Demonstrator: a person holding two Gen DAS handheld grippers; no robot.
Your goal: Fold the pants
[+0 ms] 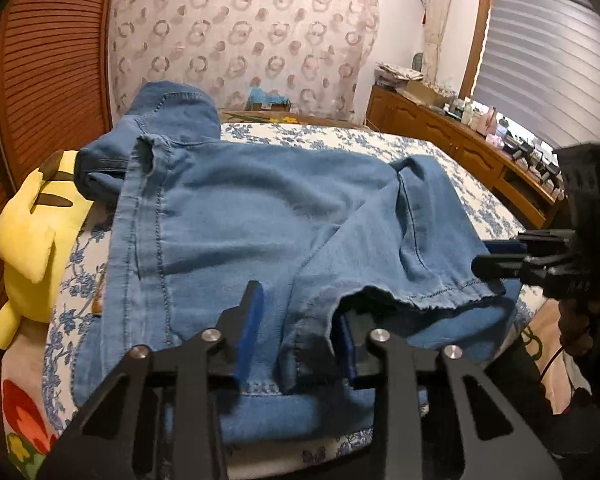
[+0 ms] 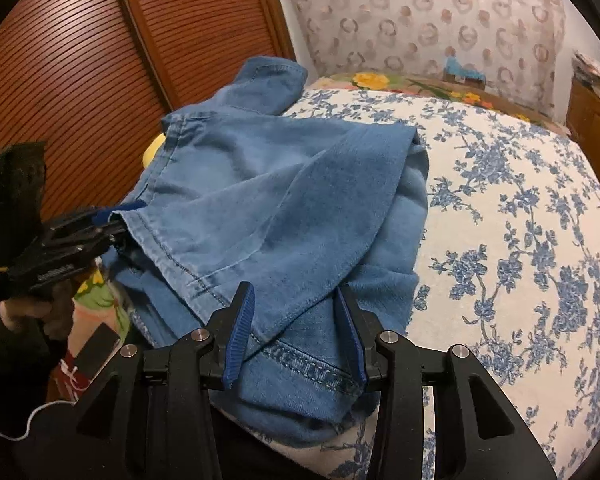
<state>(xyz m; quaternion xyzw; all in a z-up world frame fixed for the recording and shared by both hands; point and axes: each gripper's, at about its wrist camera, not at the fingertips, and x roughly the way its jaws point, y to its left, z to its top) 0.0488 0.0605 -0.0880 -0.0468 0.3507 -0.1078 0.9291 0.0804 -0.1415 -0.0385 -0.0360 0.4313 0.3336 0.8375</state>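
Note:
Blue denim pants (image 1: 236,216) lie folded in layers on the flowered bed; they also show in the right wrist view (image 2: 284,200). My left gripper (image 1: 300,332) is open, its blue pads either side of the top layer's hem near the bed's front edge. My right gripper (image 2: 296,328) is open too, jaws straddling the hem corner of the folded leg. Each gripper appears in the other's view: the right one (image 1: 496,260) at the hem's right end, the left one (image 2: 116,220) at the hem's left end.
A yellow plush toy (image 1: 36,240) lies left of the pants against a wooden slatted door (image 2: 80,80). The blue-flowered bedspread (image 2: 520,220) stretches right. A wooden sideboard (image 1: 460,148) with small items stands beyond the bed by a window blind.

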